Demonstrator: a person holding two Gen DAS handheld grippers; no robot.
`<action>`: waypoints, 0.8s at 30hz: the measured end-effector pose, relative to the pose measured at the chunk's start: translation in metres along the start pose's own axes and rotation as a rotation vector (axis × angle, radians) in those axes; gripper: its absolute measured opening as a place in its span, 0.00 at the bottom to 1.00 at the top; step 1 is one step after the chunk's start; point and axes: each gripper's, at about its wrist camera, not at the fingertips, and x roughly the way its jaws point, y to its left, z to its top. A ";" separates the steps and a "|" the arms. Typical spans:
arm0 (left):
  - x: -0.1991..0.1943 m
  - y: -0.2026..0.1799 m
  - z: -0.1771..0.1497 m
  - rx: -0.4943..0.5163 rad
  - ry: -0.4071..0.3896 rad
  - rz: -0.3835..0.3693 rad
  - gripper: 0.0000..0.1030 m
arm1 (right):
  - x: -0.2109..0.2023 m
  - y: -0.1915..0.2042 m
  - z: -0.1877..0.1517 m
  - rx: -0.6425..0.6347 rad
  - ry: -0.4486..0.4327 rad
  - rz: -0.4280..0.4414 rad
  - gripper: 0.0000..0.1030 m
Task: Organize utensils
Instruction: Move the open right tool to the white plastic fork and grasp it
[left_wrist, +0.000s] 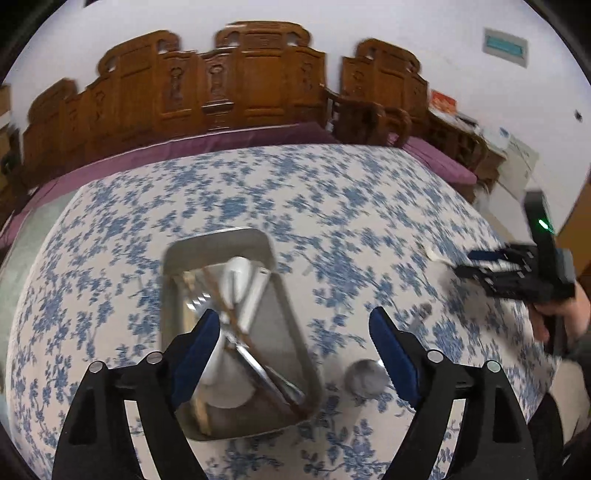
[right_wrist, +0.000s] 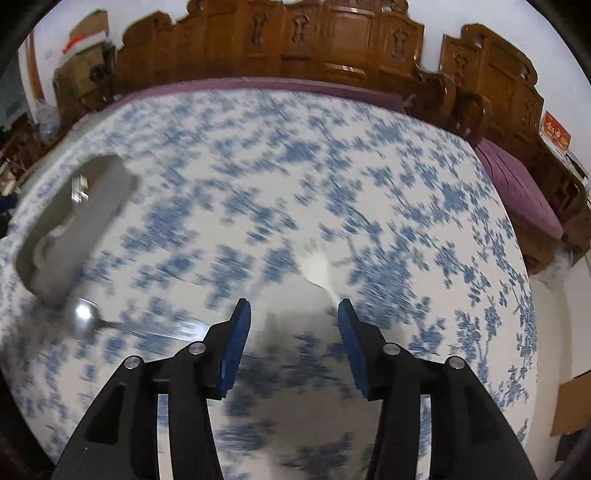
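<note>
While both jaws gape empty | left gripper (left_wrist: 295, 325) above tray (left_wrist: 295, 321) | right gripper (right_wrist: 294, 308) over cloth (right_wrist: 332, 166) | spoon (left_wrist: 364, 378) beside tray

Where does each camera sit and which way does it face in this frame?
Left wrist: on the left gripper, angled down at the metal tray of utensils; its own open blue-padded fingers show, plus the right gripper and the hand holding it.
Right wrist: on the right gripper, angled down at the blurred floral tablecloth; only its own open fingers show.
Shared: tray, metal spoon, tablecloth, carved wooden bench.
</note>
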 end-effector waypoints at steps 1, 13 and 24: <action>0.002 -0.006 -0.002 0.016 0.006 0.000 0.77 | 0.009 -0.006 -0.001 0.002 0.022 -0.005 0.50; 0.022 -0.055 -0.016 0.122 0.061 -0.077 0.78 | 0.045 -0.027 0.009 -0.004 0.108 -0.014 0.43; 0.040 -0.088 -0.023 0.197 0.114 -0.139 0.77 | 0.031 -0.018 -0.004 -0.022 0.163 -0.026 0.07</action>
